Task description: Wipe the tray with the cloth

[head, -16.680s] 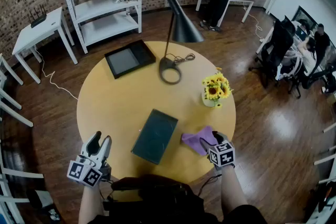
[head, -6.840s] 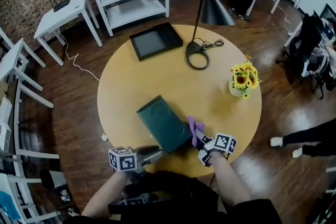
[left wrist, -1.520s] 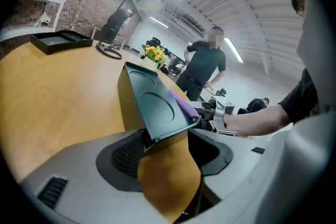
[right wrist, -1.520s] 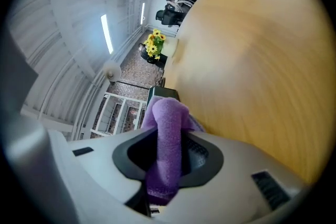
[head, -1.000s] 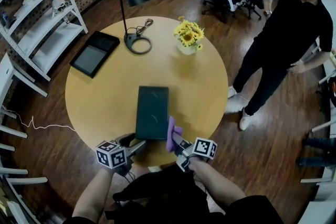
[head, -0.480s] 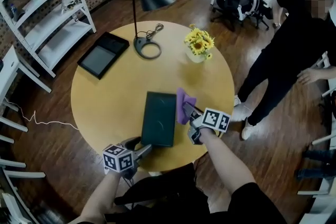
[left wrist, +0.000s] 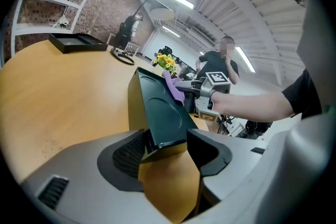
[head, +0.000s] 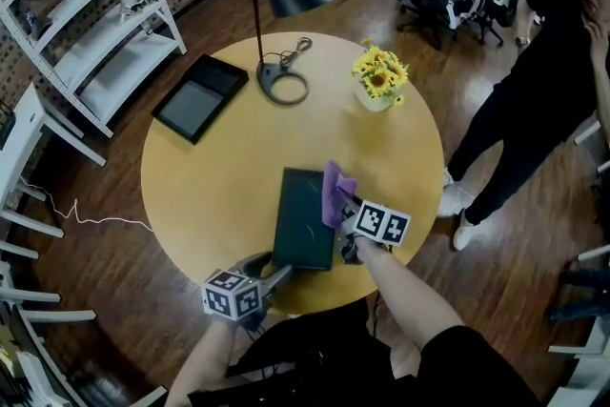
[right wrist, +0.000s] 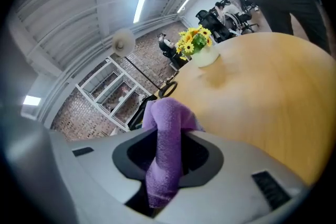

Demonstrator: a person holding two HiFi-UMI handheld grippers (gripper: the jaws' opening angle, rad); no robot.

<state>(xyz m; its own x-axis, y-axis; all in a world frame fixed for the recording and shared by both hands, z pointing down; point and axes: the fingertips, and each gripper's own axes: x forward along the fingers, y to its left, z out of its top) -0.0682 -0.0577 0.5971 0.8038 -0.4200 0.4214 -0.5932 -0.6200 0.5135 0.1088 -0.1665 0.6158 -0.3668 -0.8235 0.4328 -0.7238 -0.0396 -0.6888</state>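
Observation:
A dark green tray (head: 305,222) lies lengthwise on the round yellow table (head: 219,176). My left gripper (head: 276,274) is at the tray's near end. In the left gripper view the tray (left wrist: 163,113) sits between the jaws of the left gripper (left wrist: 165,139), which have just been closing and touch it on both sides. My right gripper (head: 346,205) is shut on a purple cloth (head: 335,186) at the tray's far right corner. In the right gripper view the cloth (right wrist: 168,134) hangs bunched between the jaws of the right gripper (right wrist: 170,139). The cloth (left wrist: 173,86) also shows in the left gripper view.
A black desk lamp (head: 282,83), a vase of yellow flowers (head: 378,76) and a flat black tray (head: 200,97) stand at the table's far side. A person in black (head: 534,91) stands right of the table. White shelves (head: 86,24) are at the back left.
My right gripper has carried the cloth from the tray's near right corner up along its right edge to the far corner, rolling as it went. The left gripper stays at the near end.

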